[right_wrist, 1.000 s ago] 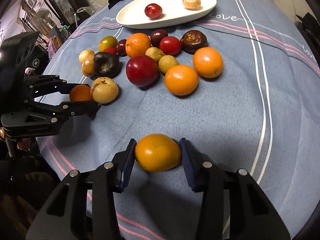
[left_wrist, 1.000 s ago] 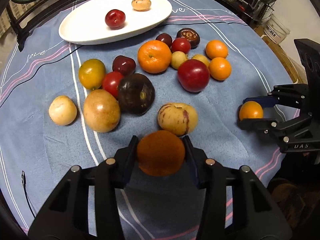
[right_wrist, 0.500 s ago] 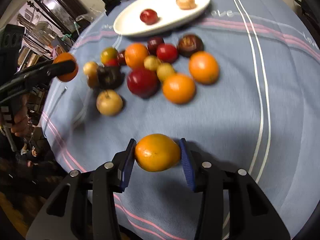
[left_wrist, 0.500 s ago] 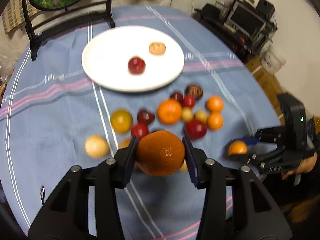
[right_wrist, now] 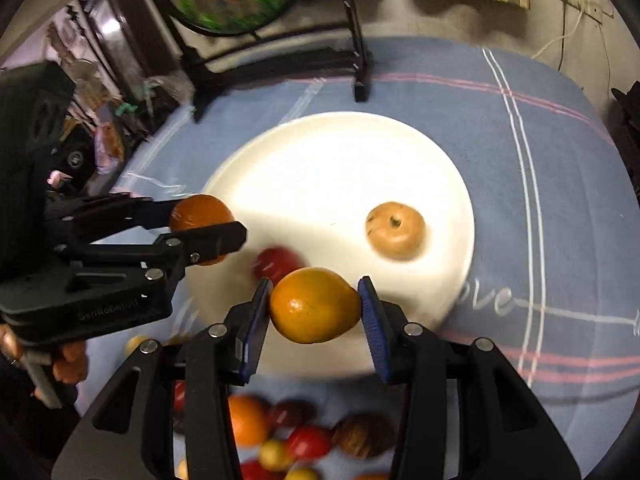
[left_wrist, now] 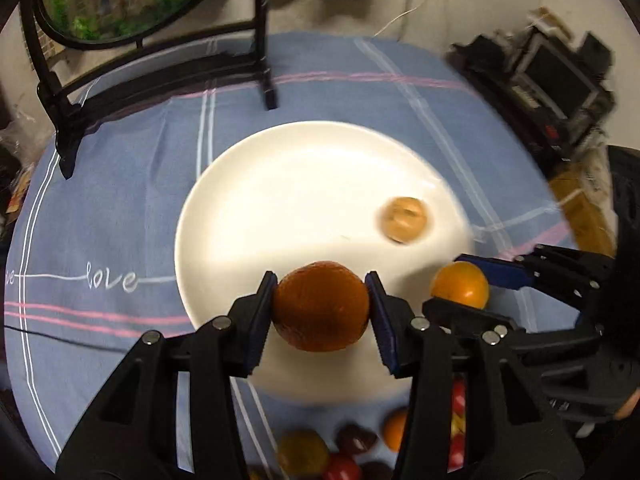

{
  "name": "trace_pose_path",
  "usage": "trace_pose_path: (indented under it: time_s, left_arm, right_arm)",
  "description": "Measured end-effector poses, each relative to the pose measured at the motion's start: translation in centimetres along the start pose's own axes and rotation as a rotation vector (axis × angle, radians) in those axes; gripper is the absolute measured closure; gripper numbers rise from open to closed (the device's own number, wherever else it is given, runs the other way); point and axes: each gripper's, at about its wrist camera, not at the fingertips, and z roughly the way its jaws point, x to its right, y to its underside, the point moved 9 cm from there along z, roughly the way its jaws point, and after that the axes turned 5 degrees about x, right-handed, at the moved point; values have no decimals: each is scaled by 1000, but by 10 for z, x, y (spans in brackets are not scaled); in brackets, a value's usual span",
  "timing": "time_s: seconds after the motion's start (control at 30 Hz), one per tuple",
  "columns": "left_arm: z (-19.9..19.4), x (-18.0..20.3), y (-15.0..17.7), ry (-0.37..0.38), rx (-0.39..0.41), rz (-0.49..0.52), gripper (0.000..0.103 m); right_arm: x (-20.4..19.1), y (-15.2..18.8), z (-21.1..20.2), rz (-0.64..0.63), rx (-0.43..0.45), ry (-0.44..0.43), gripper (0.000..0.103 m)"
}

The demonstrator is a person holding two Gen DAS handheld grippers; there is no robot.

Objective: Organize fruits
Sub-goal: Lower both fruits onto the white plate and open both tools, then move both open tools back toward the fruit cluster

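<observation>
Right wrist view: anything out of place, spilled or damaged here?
Nothing stands out. The white plate sits flat on the blue tablecloth with a tan fruit and a blurred red fruit on it. Each gripper holds an orange above the plate; loose fruit stays grouped on the cloth.

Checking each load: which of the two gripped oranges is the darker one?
The dark orange in the left gripper; the right gripper holds a lighter, yellow-orange fruit.

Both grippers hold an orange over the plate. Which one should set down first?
Probably left. Its gripper holds its orange over bare plate; the right gripper's orange hangs by the red fruit.
</observation>
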Motion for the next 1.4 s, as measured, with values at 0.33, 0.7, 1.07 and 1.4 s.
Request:
trace_pose_path:
  time_s: [0.33, 0.7, 1.07, 1.4]
  left_arm:
    - [54, -21, -12, -81, -60, -31, 57]
    - [37, -20, -16, -70, -14, -54, 39]
    - [-41, -7, 10, -119, 96, -7, 30]
    - [-85, 12, 57, -112, 106, 36, 30]
  right_arm:
    - [16, -12, 27, -15, -40, 47, 58]
    - [20, -9, 10, 50, -24, 39, 43]
    - [-11, 65, -55, 58, 7, 41, 43]
    - [-30, 156, -89, 122, -43, 6, 43]
